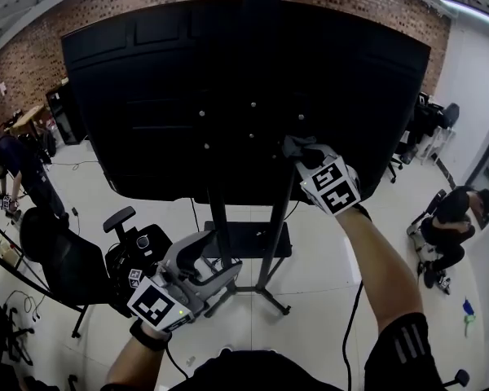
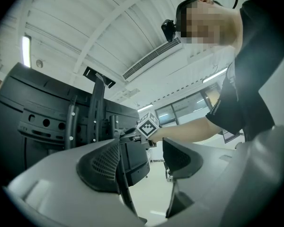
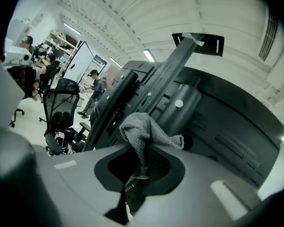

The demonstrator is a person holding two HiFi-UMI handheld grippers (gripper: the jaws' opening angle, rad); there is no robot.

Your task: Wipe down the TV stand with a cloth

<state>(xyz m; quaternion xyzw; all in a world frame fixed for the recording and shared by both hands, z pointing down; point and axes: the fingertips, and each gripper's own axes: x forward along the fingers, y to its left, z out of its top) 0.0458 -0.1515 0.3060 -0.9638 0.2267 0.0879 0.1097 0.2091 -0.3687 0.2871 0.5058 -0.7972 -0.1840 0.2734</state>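
The TV stand (image 1: 219,228) carries a big black screen (image 1: 147,96), seen from behind. My right gripper (image 1: 308,155) is shut on a grey cloth (image 1: 298,146) and presses it to the screen's back beside the right upright. In the right gripper view the cloth (image 3: 147,132) bunches out from between the jaws of the right gripper (image 3: 141,168), up against the stand's column (image 3: 166,90). Lower left, my left gripper (image 1: 214,259) hangs open and holds nothing, short of the stand. The left gripper (image 2: 142,163) looks at the uprights (image 2: 95,112) and the right gripper's marker cube (image 2: 147,125).
The stand's shelf (image 1: 249,239) and floor legs (image 1: 261,293) lie below the screen. A black office chair (image 1: 59,261) and camera gear (image 1: 137,255) stand at the left. One person (image 1: 23,169) is at far left, another crouches at the right (image 1: 452,218). A brick wall (image 1: 33,55) lies behind.
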